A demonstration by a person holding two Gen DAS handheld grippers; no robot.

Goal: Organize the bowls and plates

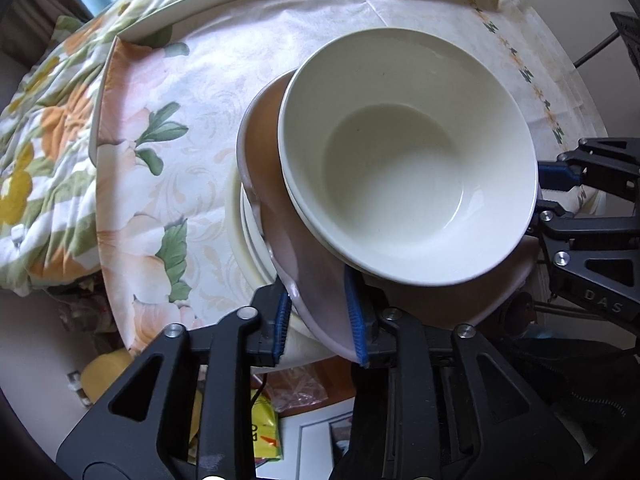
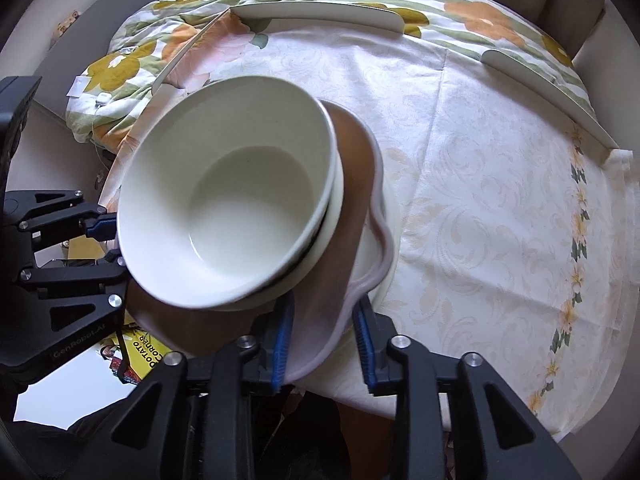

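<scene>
Two cream bowls (image 1: 408, 160) were nested one inside the other and sat on a brown plate with a pale wavy rim (image 1: 308, 280). The plate was held from both sides, tilted, above a stack of cream plates (image 1: 248, 240) lying on the bench (image 1: 208, 92) near its front edge. The left gripper (image 1: 320, 320) was clenched on the plate's near rim — its blue-padded fingers (image 1: 282, 320) stood on either side of the wavy edge. The right gripper (image 2: 326, 344) likewise grasped the rim at the opposite side of the plate, one blue pad above and one below. In each wrist view the other gripper appeared at the frame's edge, closed on the plate. The bench was round and covered by a pale cloth (image 2: 480, 200) with a flower border; cream guard pieces (image 2: 320, 12) stood along its far edge. Beyond lay a flowered quilt (image 1: 40, 140) — orange and yellow blooms on green stripes. Below the bench edge, a yellow packet (image 2: 140, 352) was partly visible.
</scene>
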